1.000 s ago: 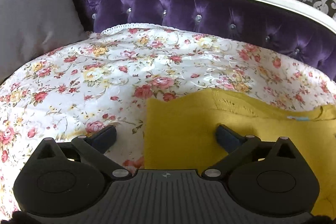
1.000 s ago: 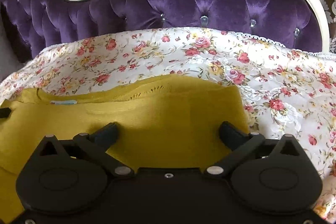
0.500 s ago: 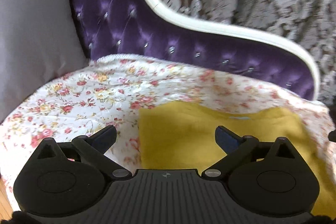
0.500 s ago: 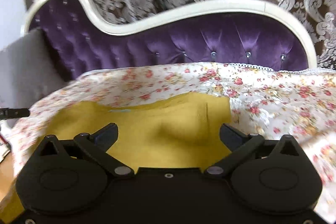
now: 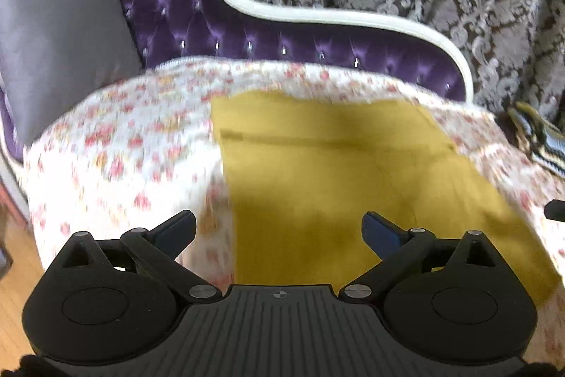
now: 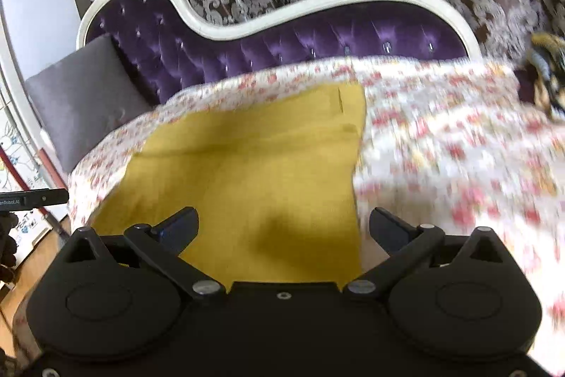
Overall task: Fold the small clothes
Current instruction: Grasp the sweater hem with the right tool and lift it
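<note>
Both grippers, left gripper (image 5: 279,227) and right gripper (image 6: 284,223), are being held spread and empty above the yellow garment (image 5: 353,172), so its fold is possibly being left loose to slide on the floral cover (image 5: 123,143).

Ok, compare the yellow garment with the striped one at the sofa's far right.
The yellow garment is plain mustard and lies spread flat on the floral cover; the striped garment is multicoloured and bunched at the cover's edge. Both are out of either gripper's hold.
</note>
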